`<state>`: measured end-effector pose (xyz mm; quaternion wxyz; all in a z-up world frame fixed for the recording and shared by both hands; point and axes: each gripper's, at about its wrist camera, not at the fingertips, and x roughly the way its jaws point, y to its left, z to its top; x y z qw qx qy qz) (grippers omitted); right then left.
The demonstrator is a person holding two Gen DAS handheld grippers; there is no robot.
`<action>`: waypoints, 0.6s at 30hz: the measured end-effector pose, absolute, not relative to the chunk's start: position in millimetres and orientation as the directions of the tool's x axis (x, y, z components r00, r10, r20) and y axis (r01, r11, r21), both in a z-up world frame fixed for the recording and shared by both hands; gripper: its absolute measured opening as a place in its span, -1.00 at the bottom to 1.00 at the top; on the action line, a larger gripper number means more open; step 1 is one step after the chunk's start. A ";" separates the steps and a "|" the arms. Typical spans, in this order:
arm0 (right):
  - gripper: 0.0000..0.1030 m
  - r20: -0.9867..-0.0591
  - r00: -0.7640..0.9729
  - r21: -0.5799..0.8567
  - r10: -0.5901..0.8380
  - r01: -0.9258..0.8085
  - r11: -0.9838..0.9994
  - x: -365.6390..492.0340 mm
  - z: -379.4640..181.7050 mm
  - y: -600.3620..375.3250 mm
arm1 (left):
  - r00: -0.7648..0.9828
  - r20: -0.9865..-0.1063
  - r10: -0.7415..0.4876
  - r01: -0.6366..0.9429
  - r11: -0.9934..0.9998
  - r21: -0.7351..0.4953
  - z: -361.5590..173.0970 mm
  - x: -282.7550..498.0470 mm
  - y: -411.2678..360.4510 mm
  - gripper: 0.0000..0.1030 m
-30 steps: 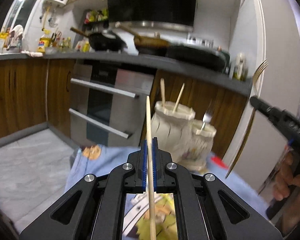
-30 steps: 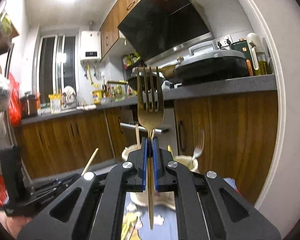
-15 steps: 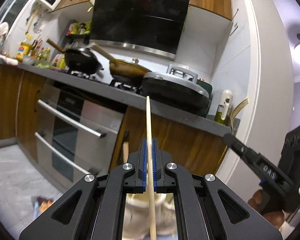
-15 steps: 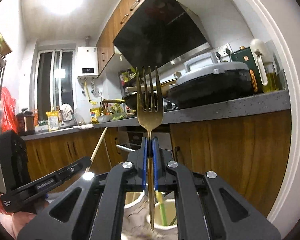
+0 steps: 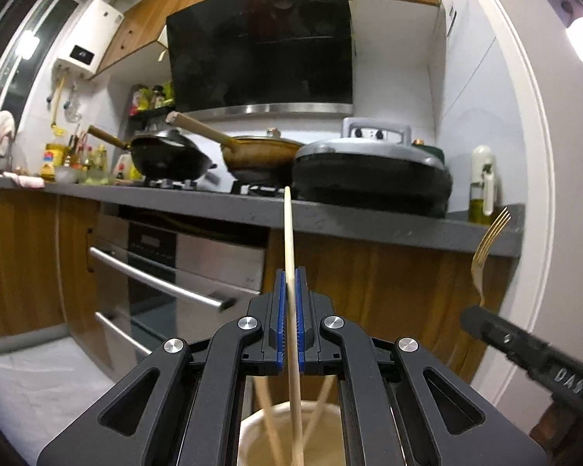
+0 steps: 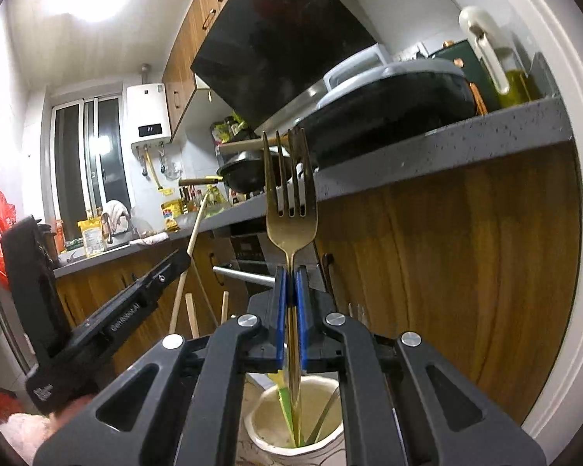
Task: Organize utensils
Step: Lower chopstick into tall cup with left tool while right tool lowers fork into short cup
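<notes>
My left gripper [image 5: 290, 283] is shut on a wooden chopstick [image 5: 288, 233] held upright; its lower end hangs inside a cream holder [image 5: 260, 423] that holds two other chopsticks. My right gripper [image 6: 290, 283] is shut on a gold fork [image 6: 290, 209], tines up, its handle end down in a second cream holder [image 6: 268, 404] that holds green and silver utensils. The right gripper with the fork [image 5: 489, 240] shows at the right of the left wrist view. The left gripper with its chopstick [image 6: 196, 229] shows at the left of the right wrist view.
A grey kitchen counter [image 5: 213, 204] runs behind with two woks [image 5: 171, 159], a covered electric pan [image 5: 373, 174] and an oil bottle [image 5: 482, 186]. An oven [image 5: 167, 272] and wooden cabinets [image 6: 447, 272] stand below it. A white wall edge [image 5: 536, 194] is at the right.
Both grippers have come over the holders and lowered: the chopstick's and the fork's lower ends now hang inside the holder mouths. Both stay shut on their utensils.
</notes>
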<state>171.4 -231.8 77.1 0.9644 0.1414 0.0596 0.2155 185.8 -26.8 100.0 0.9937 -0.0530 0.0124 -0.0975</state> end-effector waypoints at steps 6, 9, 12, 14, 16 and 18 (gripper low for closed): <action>-0.90 -0.067 0.891 0.295 0.450 -0.413 0.862 171.5 74.0 -226.6 | 0.970 -0.040 -0.238 0.232 0.966 -0.116 88.1 164.7 -16.8 -0.90; -0.90 -0.079 0.888 0.289 0.453 -0.415 0.863 168.0 69.9 -223.6 | 0.964 -0.064 -0.257 0.247 0.960 -0.131 83.0 152.4 -13.0 -0.90; -0.90 -0.098 0.886 0.269 0.453 -0.415 0.869 163.9 64.3 -222.7 | 0.961 -0.092 -0.262 0.249 0.959 -0.134 76.5 137.2 -9.5 -0.90; -0.90 -0.111 0.885 0.261 0.453 -0.413 0.872 160.8 60.8 -222.0 | 0.959 -0.113 -0.259 0.244 0.961 -0.128 71.1 128.4 -8.5 -0.90; -0.90 -0.125 0.883 0.247 0.452 -0.414 0.876 158.1 57.4 -220.1 | 0.954 -0.143 -0.263 0.244 0.960 -0.136 65.8 124.7 -5.5 -0.90; -0.90 -0.136 0.884 0.232 0.447 -0.410 0.882 155.3 55.1 -217.6 | 0.949 -0.164 -0.269 0.245 0.958 -0.152 61.4 124.3 -1.8 -0.90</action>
